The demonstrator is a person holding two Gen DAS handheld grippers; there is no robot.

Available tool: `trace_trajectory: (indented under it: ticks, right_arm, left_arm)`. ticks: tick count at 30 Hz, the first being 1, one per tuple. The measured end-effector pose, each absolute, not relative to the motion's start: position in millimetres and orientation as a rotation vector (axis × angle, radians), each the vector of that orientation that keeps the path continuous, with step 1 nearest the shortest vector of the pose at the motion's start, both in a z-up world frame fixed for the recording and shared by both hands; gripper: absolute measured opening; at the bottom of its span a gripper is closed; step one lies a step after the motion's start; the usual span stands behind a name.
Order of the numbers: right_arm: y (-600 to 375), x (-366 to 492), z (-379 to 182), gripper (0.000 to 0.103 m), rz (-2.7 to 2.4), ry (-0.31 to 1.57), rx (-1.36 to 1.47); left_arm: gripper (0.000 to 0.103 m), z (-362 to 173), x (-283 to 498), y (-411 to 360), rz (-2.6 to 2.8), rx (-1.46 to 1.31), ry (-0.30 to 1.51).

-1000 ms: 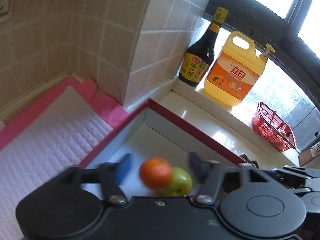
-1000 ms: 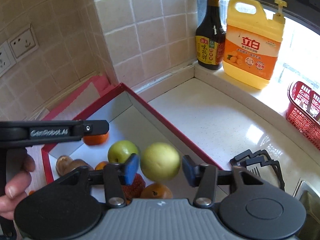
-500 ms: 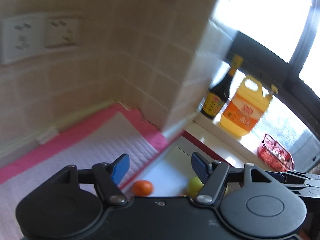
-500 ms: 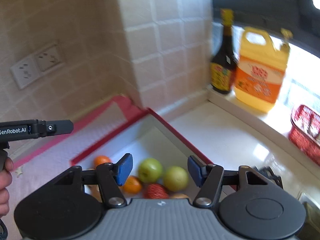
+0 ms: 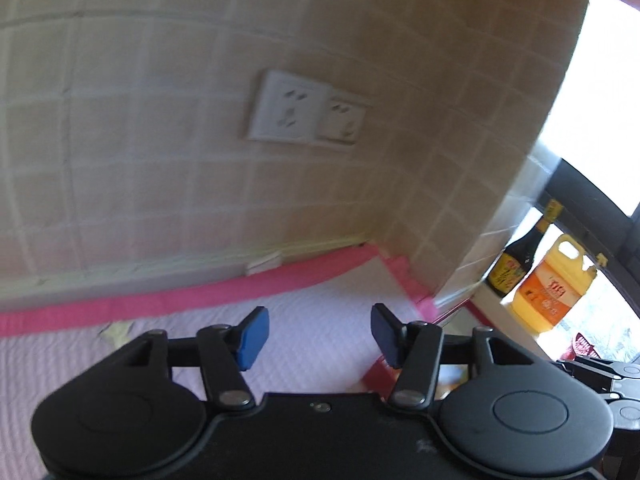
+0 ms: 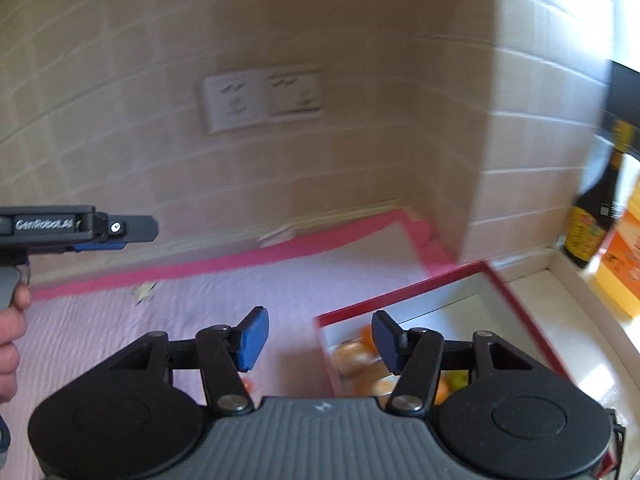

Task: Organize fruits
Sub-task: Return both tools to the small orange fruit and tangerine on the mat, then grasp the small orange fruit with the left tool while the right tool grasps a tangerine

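Left claw (image 5: 316, 334): spread, empty, above quilted pink mat (image 5: 312, 312). Right claw (image 6: 318, 336): spread, empty. Round orange and green fruits (image 6: 352, 356): blurred, inside red-rimmed white box (image 6: 404, 292). Likely firm, smooth, roll-prone, bruisable; best pinched across widest middle.

Place: a home kitchen is indicated.
Walls: beige tiles (image 5: 168, 184), wall sockets (image 5: 306, 114).
Counter: sauce bottle (image 5: 516, 264), detergent jug (image 5: 550, 288).

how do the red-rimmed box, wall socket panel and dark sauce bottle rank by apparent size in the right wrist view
1. red-rimmed box, nearest the camera, which inflates it
2. wall socket panel
3. dark sauce bottle, blurred and partly hidden by the tiled corner, so this place is unsure
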State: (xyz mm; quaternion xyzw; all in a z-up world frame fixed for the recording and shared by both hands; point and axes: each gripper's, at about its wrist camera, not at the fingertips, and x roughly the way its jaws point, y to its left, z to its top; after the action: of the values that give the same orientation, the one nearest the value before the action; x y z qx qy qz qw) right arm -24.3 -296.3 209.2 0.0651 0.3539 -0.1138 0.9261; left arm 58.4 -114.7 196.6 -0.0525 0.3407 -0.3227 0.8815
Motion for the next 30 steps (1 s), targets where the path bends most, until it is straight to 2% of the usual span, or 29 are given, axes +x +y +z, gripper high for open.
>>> trace_trajectory:
  ticks: [4,15,21,23,25,30]
  right_arm:
    - [-273.3,-12.4,185.0,0.056,-0.196,0.797,0.097]
    - [-269.3,-8.2,112.2,0.056,-0.167,1.003,0.200]
    - [-275.8,-9.0,87.4,0.056,-0.160,1.067,0.237]
    - [-280.0,-8.3,81.3,0.056,-0.159,1.082,0.255]
    - [-283.2,-6.8,77.0,0.053,-0.157,1.090,0.267]
    - [-284.4,-2.8,74.5,0.054,-0.150,1.094,0.264]
  left_arm:
    - [0.045,166.3,57.9,-104.9,-0.651,-0.088,0.757]
    - [0.043,58.6,63.7,-150.3,-0.838,0.016,0.948]
    - [0.043,37.7,63.7,-175.5,-0.860,0.075,0.971]
    - [0.045,33.5,63.9,-183.8,-0.860,0.104,0.971]
    - [0.054,30.6,63.5,-189.1,-0.873,0.130,0.965]
    - [0.053,27.1,61.5,-197.1,-0.875,0.165,0.958]
